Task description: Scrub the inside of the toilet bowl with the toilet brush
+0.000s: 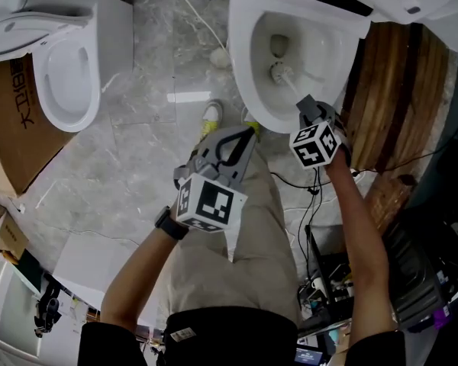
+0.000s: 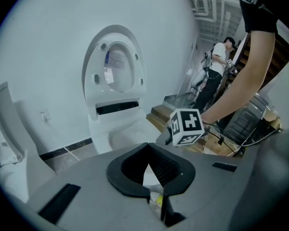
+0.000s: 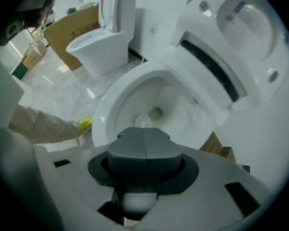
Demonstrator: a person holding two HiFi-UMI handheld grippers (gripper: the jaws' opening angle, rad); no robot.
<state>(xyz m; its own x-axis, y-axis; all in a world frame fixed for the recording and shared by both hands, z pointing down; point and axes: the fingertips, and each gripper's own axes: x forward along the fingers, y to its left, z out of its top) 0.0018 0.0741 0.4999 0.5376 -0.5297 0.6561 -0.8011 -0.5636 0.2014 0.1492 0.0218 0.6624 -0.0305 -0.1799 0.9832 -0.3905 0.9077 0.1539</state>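
Observation:
The white toilet bowl point(image 1: 246, 59) stands open with its lid up, also seen in the right gripper view point(image 3: 102, 113) and the left gripper view point(image 2: 119, 134). The toilet brush's white head point(image 1: 279, 72) rests low inside the bowl near the drain point(image 3: 143, 121). Its handle runs back to my right gripper point(image 1: 308, 110), whose jaws are shut on it point(image 3: 144, 148) just over the bowl's front rim. My left gripper point(image 1: 244, 134) is held over the person's thigh, away from the bowl. Its jaws point(image 2: 151, 170) meet at the tips with nothing between them.
A second toilet point(image 1: 69, 75) and a cardboard box point(image 1: 15, 120) stand at the left. Wooden steps point(image 1: 389, 105) rise right of the bowl, with cables point(image 1: 313, 204) and dark equipment point(image 1: 424, 273) below them. Another person point(image 2: 216, 66) stands in the background.

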